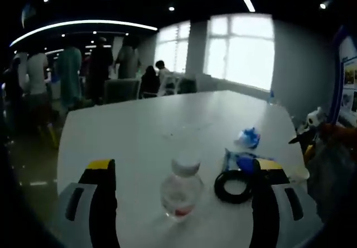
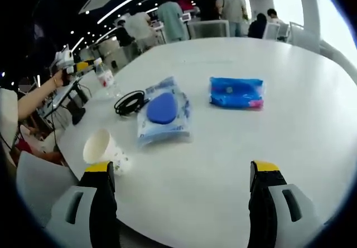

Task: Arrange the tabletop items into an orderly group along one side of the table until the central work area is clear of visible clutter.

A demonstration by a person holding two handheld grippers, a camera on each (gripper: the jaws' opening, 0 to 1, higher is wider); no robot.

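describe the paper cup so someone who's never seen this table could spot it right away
In the right gripper view, start at the big white table and follow its near edge toward the chairs. There, past the black cable and the clear packet with the blue disc, lies the paper cup. It is the only cream-coloured item, tipped on its side with its open mouth showing.

The round white table [image 2: 290, 125] looked smooth and matt. The clear plastic bottle [image 1: 181, 192] gleamed, the blue plastic packet [image 2: 236, 92] shone glossy, the white paper cup [image 2: 105, 149] looked dull.
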